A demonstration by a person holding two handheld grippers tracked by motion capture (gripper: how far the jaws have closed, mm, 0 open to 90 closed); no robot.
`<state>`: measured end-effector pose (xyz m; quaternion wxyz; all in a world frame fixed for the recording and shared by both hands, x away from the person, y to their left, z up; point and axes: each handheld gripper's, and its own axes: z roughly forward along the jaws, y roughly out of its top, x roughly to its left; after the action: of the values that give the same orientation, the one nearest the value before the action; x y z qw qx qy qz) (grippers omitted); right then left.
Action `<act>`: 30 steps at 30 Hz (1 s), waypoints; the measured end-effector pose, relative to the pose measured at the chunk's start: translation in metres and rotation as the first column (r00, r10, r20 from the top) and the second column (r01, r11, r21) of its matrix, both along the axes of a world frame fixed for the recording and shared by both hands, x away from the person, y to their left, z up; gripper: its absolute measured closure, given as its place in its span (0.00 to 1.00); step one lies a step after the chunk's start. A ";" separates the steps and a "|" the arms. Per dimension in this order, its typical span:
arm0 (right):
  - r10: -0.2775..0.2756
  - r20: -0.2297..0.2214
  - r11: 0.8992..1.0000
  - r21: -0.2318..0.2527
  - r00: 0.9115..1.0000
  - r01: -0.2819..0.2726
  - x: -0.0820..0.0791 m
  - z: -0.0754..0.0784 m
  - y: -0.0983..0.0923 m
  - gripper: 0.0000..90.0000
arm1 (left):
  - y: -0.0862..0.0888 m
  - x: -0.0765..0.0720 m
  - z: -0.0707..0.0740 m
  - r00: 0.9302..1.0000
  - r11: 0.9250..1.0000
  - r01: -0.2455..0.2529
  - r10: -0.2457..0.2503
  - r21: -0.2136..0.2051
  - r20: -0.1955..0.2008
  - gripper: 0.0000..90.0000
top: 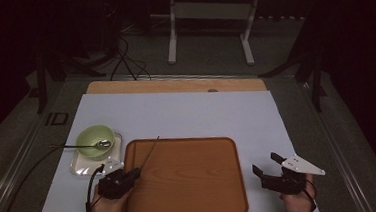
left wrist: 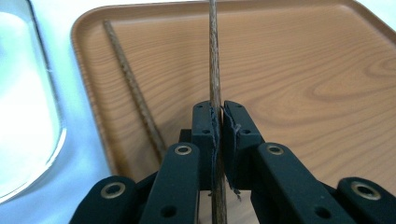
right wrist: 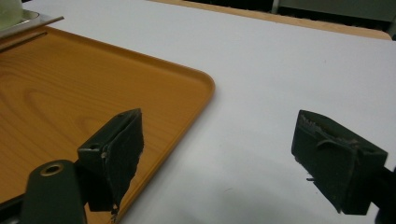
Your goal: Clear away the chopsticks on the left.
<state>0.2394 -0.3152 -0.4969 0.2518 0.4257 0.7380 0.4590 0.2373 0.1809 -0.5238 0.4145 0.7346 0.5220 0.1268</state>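
Observation:
My left gripper (left wrist: 218,111) is shut on a thin brown chopstick (left wrist: 214,56), which runs up between its pads and points out over the wooden tray (left wrist: 303,70). A second chopstick (left wrist: 133,88) lies flat in the tray, close along its left rim. In the high view the left gripper (top: 133,173) sits over the tray's (top: 191,186) near left corner, and the held chopstick (top: 150,149) slants up to the right. My right gripper (top: 265,163) stands open just right of the tray, nothing between its jaws. The right gripper view shows its own jaws (right wrist: 219,140) wide apart over the white table.
A green bowl (top: 90,138) with a metal spoon (top: 101,143) in it stands on a small steel tray (top: 80,166) left of the wooden tray. The white table top (top: 186,113) stretches behind. A cable (top: 39,164) trails off to the left.

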 end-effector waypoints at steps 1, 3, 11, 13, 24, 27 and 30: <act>-0.002 0.000 1.000 0.002 1.000 0.002 0.000 0.000 0.000 0.19 | 0.000 0.000 -0.001 1.000 1.000 -0.003 0.003 -0.005 0.000 0.93; -0.004 0.001 1.000 0.003 1.000 0.004 0.000 0.000 -0.001 0.19 | 0.000 0.000 -0.003 1.000 1.000 -0.007 0.007 -0.015 -0.003 0.93; -0.002 0.000 1.000 0.001 1.000 0.002 0.000 0.000 -0.001 0.19 | 0.004 -0.002 -0.006 1.000 1.000 -0.027 0.027 -0.001 -0.001 0.93; -0.003 -0.001 1.000 0.002 1.000 0.003 0.000 0.000 -0.001 0.19 | 0.002 -0.003 -0.006 1.000 0.999 -0.022 0.022 0.024 -0.001 0.95; -0.002 -0.004 1.000 0.000 1.000 0.002 0.000 0.000 0.000 0.19 | -0.021 -0.016 -0.002 0.996 0.991 0.072 -0.076 0.116 0.035 0.92; 0.004 -0.002 1.000 -0.005 1.000 -0.004 0.000 0.000 0.001 0.19 | -0.046 -0.017 0.003 0.986 0.978 0.149 -0.157 0.143 0.047 0.89; 0.001 -0.002 1.000 -0.002 1.000 -0.001 0.000 0.000 0.001 0.19 | -0.064 -0.013 0.001 0.984 0.972 0.169 -0.177 0.166 0.035 0.86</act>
<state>0.2396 -0.3147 -0.4972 0.2511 0.4255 0.7391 0.4578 0.2242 0.1173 -0.5226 0.3757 0.8053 0.4334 0.1504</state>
